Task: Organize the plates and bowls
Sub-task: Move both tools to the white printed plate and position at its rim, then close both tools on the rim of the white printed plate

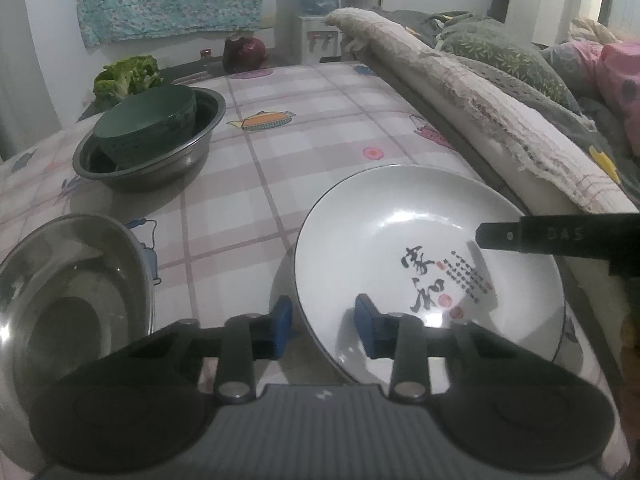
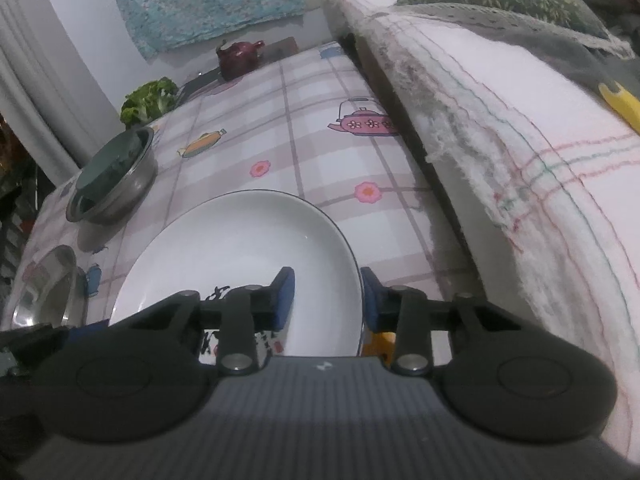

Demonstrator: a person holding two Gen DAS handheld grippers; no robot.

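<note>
A white plate (image 1: 400, 240) with black calligraphy and a thin dark rim lies on the checked tablecloth (image 1: 256, 184). My left gripper (image 1: 325, 320) straddles its near-left rim, one blue pad outside and one on the inner wall, gripping it. From the right, one of my right gripper's fingers (image 1: 500, 236) reaches over the plate. In the right wrist view the right gripper (image 2: 328, 296) clamps the plate (image 2: 240, 248) at its right rim. A stack of green bowls (image 1: 148, 124) sits tilted in a steel basin (image 1: 104, 172).
A second steel bowl (image 1: 60, 280) stands at the near left. Lettuce (image 1: 128, 74) and a dark red teapot (image 1: 244, 52) sit at the table's far end. A cloth-covered sofa edge (image 1: 500, 128) runs along the table's right side, close to the plate.
</note>
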